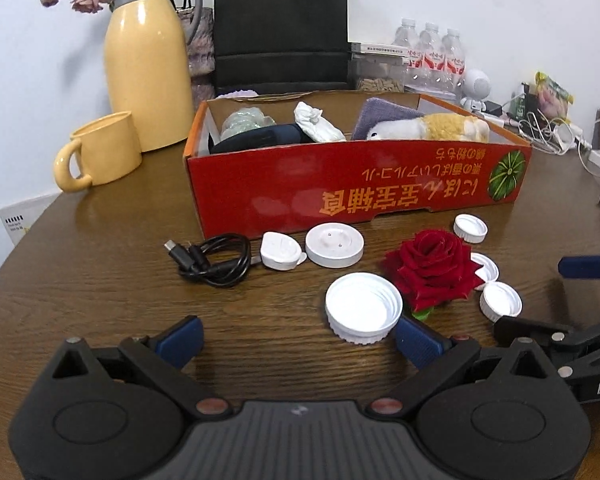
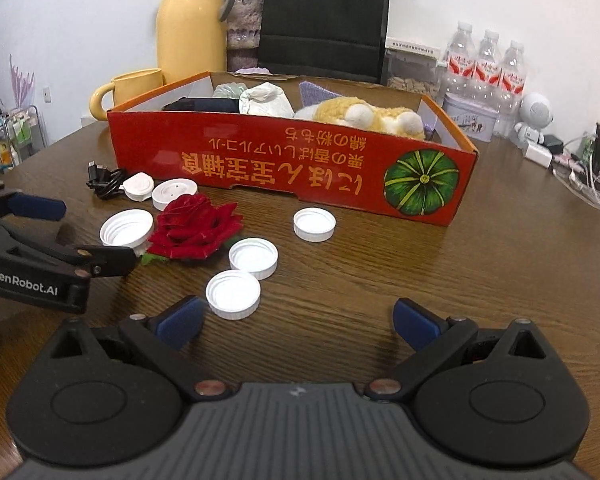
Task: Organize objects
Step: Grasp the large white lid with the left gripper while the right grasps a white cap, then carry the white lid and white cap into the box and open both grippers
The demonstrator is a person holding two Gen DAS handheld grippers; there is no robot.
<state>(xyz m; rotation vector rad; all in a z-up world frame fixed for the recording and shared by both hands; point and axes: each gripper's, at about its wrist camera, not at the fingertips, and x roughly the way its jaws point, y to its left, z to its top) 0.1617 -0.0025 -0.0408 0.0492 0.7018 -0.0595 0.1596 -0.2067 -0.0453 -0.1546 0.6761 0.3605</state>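
A red cardboard box [image 1: 356, 184] [image 2: 284, 164] stands on the wooden table, holding a plush toy [image 1: 432, 128], a white wad, a dark pouch and a purple cloth. In front of it lie a red rose [image 1: 430, 270] [image 2: 194, 226], several white caps, the largest [image 1: 363, 306] [image 2: 126, 228] beside the rose, a black cable [image 1: 214, 260] and two white round devices [image 1: 334, 245]. My left gripper [image 1: 300, 340] is open and empty, with the large cap just ahead of its right finger. My right gripper [image 2: 298, 322] is open and empty, with a small cap [image 2: 233, 294] by its left finger.
A yellow jug [image 1: 148, 64] and yellow mug [image 1: 100, 152] stand at the back left. A black bag [image 1: 280, 28] stands behind the box. Water bottles [image 2: 486, 68], a tin, a small white robot figure [image 2: 534, 118] and tangled chargers fill the back right.
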